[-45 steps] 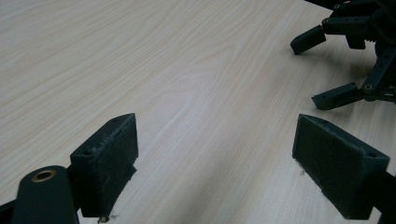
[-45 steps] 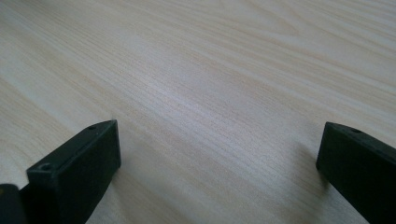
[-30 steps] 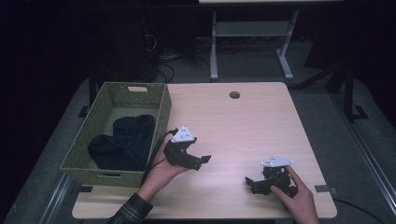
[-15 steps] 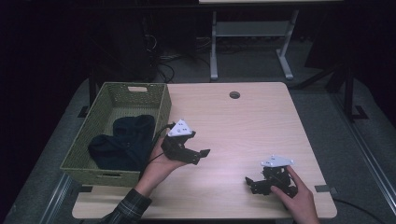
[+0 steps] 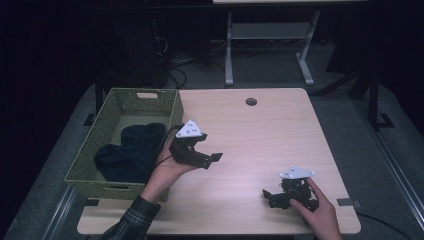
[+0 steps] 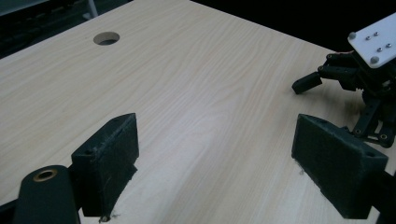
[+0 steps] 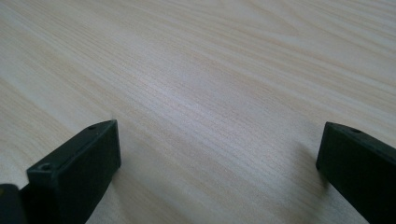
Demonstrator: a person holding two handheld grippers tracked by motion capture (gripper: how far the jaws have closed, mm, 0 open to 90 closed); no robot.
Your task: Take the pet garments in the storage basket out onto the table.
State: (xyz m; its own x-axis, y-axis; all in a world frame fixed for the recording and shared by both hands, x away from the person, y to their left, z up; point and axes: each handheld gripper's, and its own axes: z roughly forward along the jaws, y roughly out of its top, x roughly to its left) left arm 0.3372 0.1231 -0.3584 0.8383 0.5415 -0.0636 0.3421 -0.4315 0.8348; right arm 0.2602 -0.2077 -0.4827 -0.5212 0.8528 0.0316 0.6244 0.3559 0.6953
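My left gripper [image 5: 208, 159] is held above the wooden table [image 5: 260, 135], just right of the basket, with its jaws open and nothing between them. In the left gripper view the gripper [image 6: 224, 163] hangs over bare wood, and the right gripper's white plate [image 6: 376, 42] shows at the far right. My right gripper [image 5: 269, 198] rests low near the table's front right, open and empty. In the right gripper view the gripper [image 7: 219, 172] spans plain tabletop with its jaws wide apart.
A green woven basket [image 5: 125, 100] stands at the table's left edge with a dark cloth [image 5: 132, 150] bunched inside. A round cable hole [image 5: 251, 101] lies near the table's far edge. A metal stand [image 5: 270, 35] is behind the table.
My left gripper has risen a little and drifted slightly away from the front edge, still open. The right gripper has stayed where it was.
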